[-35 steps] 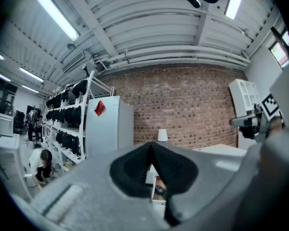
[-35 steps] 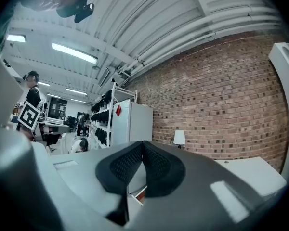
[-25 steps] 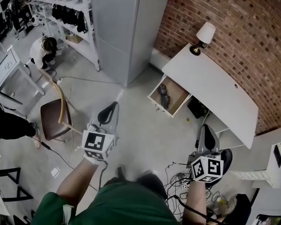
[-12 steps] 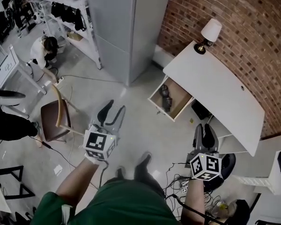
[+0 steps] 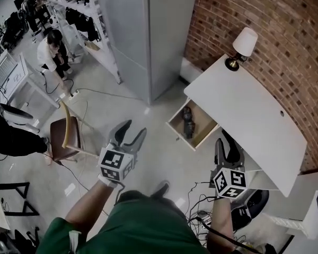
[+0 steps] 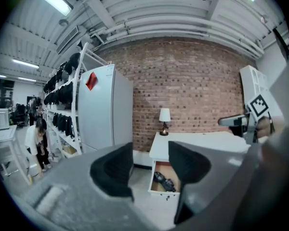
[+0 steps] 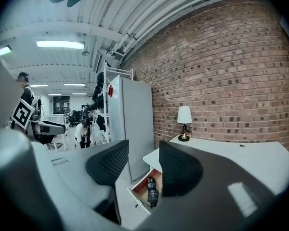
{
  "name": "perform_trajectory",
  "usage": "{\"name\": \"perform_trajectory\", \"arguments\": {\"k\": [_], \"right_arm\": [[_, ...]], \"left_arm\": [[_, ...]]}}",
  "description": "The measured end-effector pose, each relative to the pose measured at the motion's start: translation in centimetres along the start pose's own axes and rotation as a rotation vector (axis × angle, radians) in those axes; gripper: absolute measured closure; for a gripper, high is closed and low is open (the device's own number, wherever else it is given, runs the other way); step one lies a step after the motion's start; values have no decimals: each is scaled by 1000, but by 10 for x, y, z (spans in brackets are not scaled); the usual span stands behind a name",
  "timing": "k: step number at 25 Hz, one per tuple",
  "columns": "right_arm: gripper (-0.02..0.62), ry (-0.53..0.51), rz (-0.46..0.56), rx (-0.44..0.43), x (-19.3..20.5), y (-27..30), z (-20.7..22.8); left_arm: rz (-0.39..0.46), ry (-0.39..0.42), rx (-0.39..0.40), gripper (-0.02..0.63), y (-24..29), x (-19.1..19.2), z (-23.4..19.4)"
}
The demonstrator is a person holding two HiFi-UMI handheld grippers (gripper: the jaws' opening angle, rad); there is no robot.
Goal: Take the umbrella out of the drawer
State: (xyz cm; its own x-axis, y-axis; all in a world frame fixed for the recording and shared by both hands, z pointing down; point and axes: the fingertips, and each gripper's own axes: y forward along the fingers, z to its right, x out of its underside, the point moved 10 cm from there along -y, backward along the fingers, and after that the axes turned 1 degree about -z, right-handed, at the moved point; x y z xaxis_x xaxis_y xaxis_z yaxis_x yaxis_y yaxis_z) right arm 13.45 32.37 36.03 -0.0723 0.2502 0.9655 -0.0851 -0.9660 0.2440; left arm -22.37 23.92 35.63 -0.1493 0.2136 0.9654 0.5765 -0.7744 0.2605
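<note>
While both my grippers hang out over the pale floor (image 5: 153,142), the brick wall (image 5: 265,30) fills the far side and the tall grey cabinet (image 5: 148,30) stands against it, its corner edge pointing my way. The white desk (image 5: 249,115) runs slantwise along the bricks, its long near edge bare. A wooden chair (image 5: 63,136) sits off to my left, well apart from my path. From the desk's end nearest the cabinet the drawer (image 5: 176,127) stands pulled out, wooden inside, white front edge facing open floor. There's plain bare floor between me and that front, and nothing stands in the lane. Cables (image 5: 201,205) sprawl low on my right, beside the desk. A lamp (image 5: 244,44) with a white shade stands at the desk's far corner by the wall.

My left gripper (image 5: 133,128) has just been opening, jaws now spread wide with nothing between them but the view of the drawer. My right gripper (image 5: 226,143), near the desk's edge, has been opening too, jaws apart and empty. Each carries its cube of black-and-white square markers, the only print I can read as a pattern.

And there's the umbrella (image 5: 188,121): dark, folded, lying flat in the drawer, nearer the side toward the cabinet, untouched. A red tag (image 6: 90,81) hangs on the cabinet's side, its writing too small to tell
</note>
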Motion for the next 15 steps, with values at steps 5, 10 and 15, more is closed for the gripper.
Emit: {"name": "perform_trajectory", "arguments": {"k": [5,10,15], "right_arm": [[414,19,-37,-40,9,27,21],[414,46,-85,-63,25,61,32],[414,56,-155,-66,40,97,36]], "left_arm": [[-28,-4,-33,376,19,2,4],[-60,-12,-50,379,40,12,-8],[-136,-35,-40,380,71,24,-27]]}}
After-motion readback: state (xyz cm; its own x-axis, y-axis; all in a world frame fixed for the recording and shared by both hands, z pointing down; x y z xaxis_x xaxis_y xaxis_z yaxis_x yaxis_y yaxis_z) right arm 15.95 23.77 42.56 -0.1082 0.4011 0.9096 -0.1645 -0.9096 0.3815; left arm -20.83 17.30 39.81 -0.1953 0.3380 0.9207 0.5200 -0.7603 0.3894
